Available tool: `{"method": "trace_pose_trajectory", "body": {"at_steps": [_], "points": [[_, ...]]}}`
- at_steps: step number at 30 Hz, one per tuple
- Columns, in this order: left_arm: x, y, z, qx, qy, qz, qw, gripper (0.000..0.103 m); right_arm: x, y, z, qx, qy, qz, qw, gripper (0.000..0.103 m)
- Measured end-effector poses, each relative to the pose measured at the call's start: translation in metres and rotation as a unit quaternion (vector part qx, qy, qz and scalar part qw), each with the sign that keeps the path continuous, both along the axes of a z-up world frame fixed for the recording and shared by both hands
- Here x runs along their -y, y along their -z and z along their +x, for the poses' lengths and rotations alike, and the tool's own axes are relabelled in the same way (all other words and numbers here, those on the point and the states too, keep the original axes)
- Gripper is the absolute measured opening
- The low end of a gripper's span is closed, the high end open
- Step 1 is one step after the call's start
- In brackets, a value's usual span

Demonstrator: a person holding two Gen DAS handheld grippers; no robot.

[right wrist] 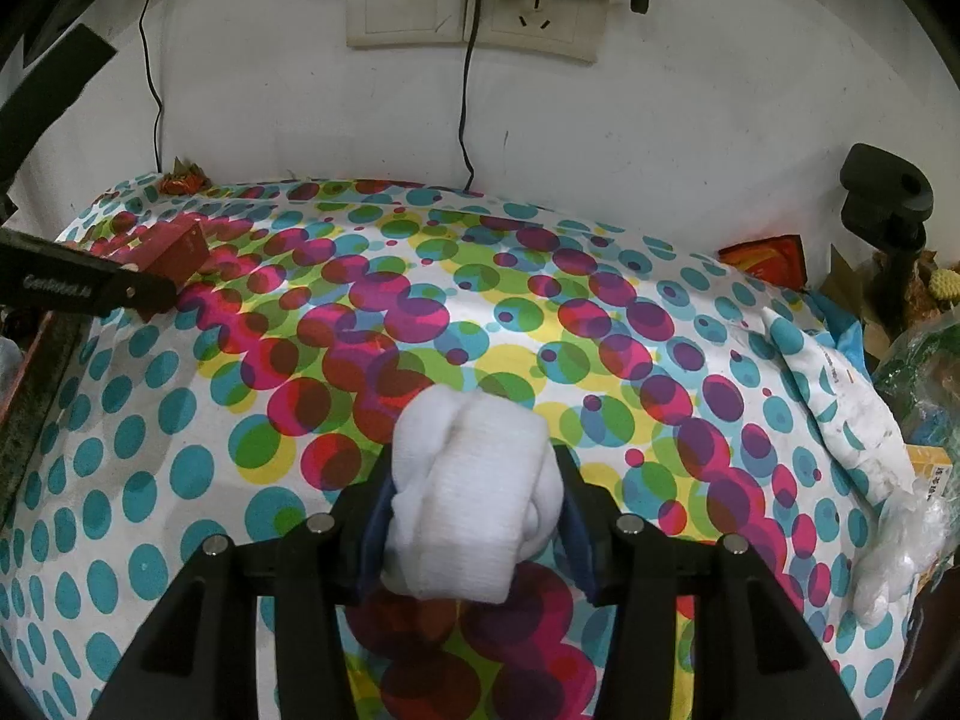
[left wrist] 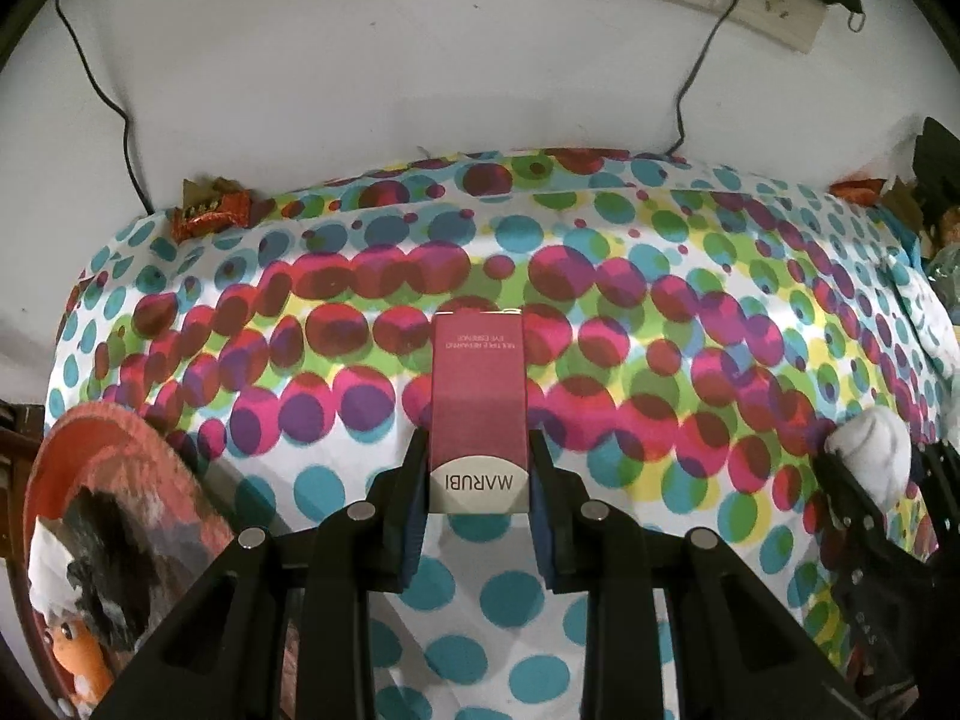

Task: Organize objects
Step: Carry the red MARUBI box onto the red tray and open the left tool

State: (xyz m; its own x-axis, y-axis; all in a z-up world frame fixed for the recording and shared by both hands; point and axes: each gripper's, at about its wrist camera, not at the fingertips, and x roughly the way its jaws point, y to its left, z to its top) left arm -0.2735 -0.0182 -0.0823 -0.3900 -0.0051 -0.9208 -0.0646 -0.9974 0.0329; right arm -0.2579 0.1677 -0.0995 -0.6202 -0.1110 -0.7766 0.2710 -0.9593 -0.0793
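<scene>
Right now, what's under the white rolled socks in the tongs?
Under the white rolled socks, held by the right tongs, is the spotted tablecloth, with red and purple dots showing. The patch right beneath is covered by the socks.

1. Looks like a lived-in room of a home, not a lab or shop.
2. Covered with a white cotton sheet printed with overlapping coloured dots (right wrist: 180,420), like bedding, over a padded surface.
3. Backed by a scuffed white plaster wall (right wrist: 660,120) with cream plastic wall sockets (right wrist: 414,0), black plugs and trailing cables.
4. Littered along the sheet's far edge with crumpled orange-red snack wrappers (left wrist: 210,216).
</scene>
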Motion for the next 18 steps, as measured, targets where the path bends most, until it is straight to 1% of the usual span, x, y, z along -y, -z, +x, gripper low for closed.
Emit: {"method": "trace_pose_trajectory", "body": {"at_steps": [4, 8, 9, 10, 13, 14, 15, 18], "points": [[-0.013, 0.000, 0.034, -0.007, 0.006, -0.011, 0.9999, 0.027, 0.000, 0.000, 0.000, 0.000, 0.000, 0.000, 1.000, 0.049], [-0.011, -0.008, 0.049, -0.010, 0.004, 0.003, 0.9999, 0.027, 0.001, 0.000, 0.000, 0.000, 0.000, 0.001, 1.000, 0.049], [-0.012, -0.008, 0.058, -0.010, 0.003, 0.004, 0.9999, 0.027, 0.000, 0.000, 0.000, 0.000, 0.000, 0.000, 1.000, 0.049], [-0.011, -0.015, 0.058, -0.009, 0.004, 0.003, 0.9999, 0.027, 0.000, 0.000, 0.000, 0.000, 0.000, 0.000, 1.000, 0.049], [-0.010, -0.017, 0.074, -0.013, 0.008, 0.002, 0.9999, 0.027, 0.000, 0.000, 0.000, 0.000, 0.000, 0.000, 1.000, 0.049], [-0.010, -0.017, 0.082, -0.013, 0.007, 0.009, 0.9998, 0.027, 0.000, 0.000, 0.000, 0.001, 0.000, -0.001, 1.000, 0.049], [-0.006, -0.019, 0.079, -0.013, 0.005, 0.013, 0.9998, 0.027, 0.000, 0.000, 0.000, 0.000, 0.000, 0.000, 1.000, 0.049], [-0.001, -0.024, 0.090, -0.013, -0.003, 0.020, 0.9997, 0.027, 0.000, 0.000, 0.000, 0.000, 0.000, 0.000, 1.000, 0.050]]}}
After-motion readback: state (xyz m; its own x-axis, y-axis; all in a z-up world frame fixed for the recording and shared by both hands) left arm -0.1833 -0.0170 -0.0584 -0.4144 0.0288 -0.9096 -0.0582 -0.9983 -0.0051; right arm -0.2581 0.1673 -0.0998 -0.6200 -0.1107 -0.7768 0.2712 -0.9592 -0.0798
